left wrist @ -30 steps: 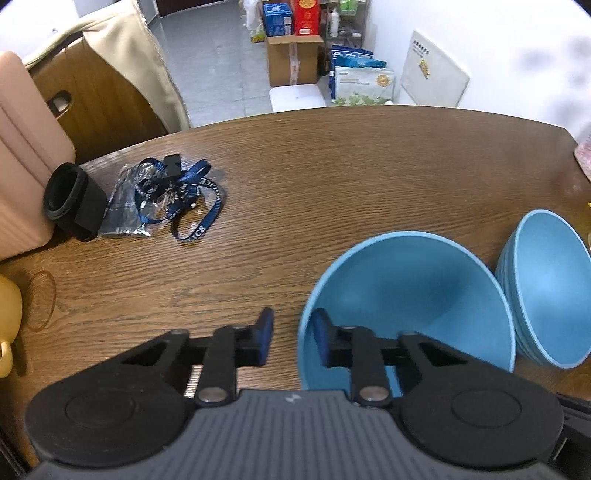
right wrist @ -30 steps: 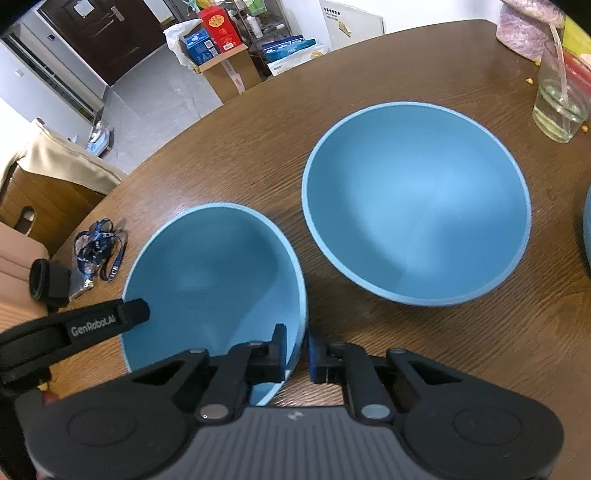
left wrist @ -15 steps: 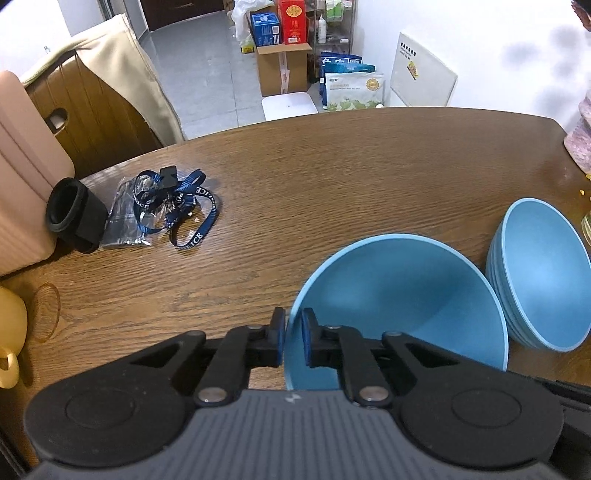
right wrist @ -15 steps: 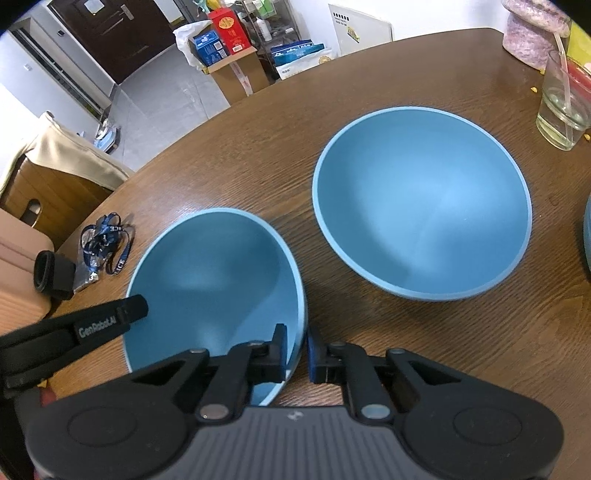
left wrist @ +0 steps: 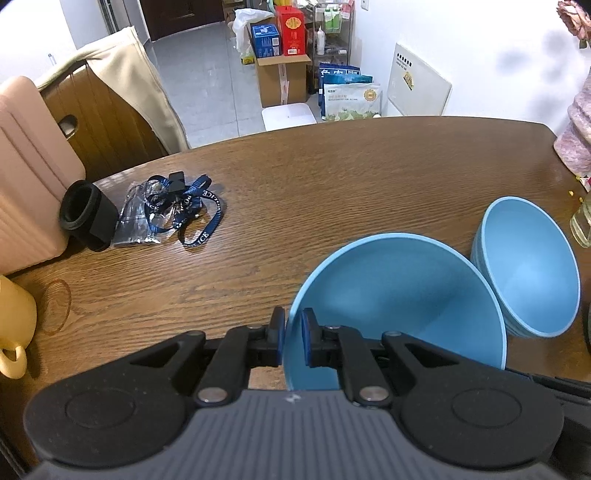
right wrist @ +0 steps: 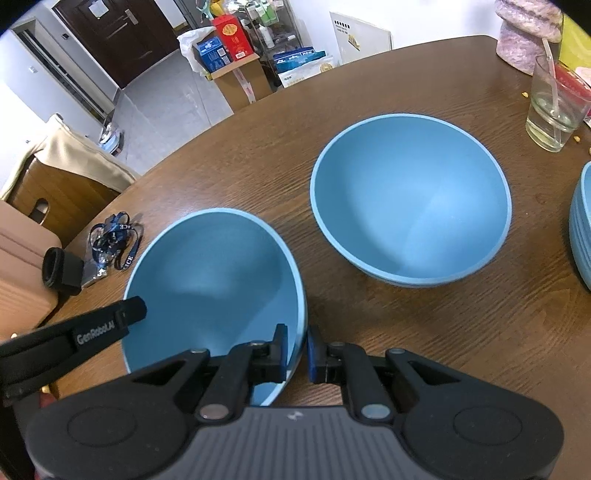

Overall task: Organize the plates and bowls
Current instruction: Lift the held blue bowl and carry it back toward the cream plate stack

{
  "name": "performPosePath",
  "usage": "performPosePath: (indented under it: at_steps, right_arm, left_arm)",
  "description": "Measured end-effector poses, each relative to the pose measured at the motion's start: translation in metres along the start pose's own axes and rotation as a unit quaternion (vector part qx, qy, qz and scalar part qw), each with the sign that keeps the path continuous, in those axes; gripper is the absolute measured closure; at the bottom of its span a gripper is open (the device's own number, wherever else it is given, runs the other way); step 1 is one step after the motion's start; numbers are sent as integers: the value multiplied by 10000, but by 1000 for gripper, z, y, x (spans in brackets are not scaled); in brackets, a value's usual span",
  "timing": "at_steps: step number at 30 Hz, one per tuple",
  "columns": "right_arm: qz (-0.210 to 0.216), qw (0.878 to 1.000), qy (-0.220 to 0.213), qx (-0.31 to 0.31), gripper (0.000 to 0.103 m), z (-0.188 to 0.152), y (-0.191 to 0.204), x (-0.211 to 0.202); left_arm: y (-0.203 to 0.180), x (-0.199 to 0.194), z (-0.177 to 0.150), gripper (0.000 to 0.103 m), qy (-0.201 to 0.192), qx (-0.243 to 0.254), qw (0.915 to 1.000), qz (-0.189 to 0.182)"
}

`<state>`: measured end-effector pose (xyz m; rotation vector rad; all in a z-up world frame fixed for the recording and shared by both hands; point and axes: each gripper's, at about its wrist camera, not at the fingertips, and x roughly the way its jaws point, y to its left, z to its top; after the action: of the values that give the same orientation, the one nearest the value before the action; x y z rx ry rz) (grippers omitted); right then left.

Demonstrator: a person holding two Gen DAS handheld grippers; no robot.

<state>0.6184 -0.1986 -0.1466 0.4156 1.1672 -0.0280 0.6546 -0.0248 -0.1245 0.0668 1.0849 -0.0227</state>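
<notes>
A light blue bowl (left wrist: 399, 306) is held at two points of its rim. My left gripper (left wrist: 293, 334) is shut on the near left rim, one pad inside and one outside. My right gripper (right wrist: 297, 350) is shut on the opposite, right rim of the same bowl (right wrist: 214, 280). In the right wrist view a black left finger (right wrist: 110, 325) reaches to the bowl's left side. Beyond it to the right on the brown table (right wrist: 424, 332) sits a stack of blue bowls (right wrist: 410, 199), which the left wrist view shows at far right (left wrist: 528, 266).
More blue dishes (right wrist: 581, 229) show at the right edge. A glass with a straw (right wrist: 554, 107) and a pink vase (right wrist: 524, 33) stand at the back right. A blue lanyard (left wrist: 173, 210), a black cylinder (left wrist: 86, 214) and a yellow mug (left wrist: 14, 332) lie left.
My left gripper's jaws, open a second ago beside the bowl's rim, have closed onto it. The left view has drawn back and up a little. My right gripper keeps its grip.
</notes>
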Motion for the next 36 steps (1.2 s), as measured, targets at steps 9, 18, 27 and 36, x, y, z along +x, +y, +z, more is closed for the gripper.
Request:
performPosePath:
  at_steps: [9, 18, 27, 36]
  right_arm:
    - [44, 9999, -99, -18, 93, -9, -3, -17]
    - [95, 9998, -179, -27, 93, -23, -9, -34]
    - [119, 9997, -212, -10, 93, -35, -14, -46]
    - [129, 9997, -221, -26, 93, -51, -20, -55]
  left_arm:
    - [-3, -19, -10, 93, -116, 38, 9999, -18]
    - [-3, -37, -26, 93, -228, 42, 9997, -107]
    - [-8, -55, -42, 92, -326, 87, 9993, -158]
    - [-9, -69, -61, 93, -370, 142, 9990, -197]
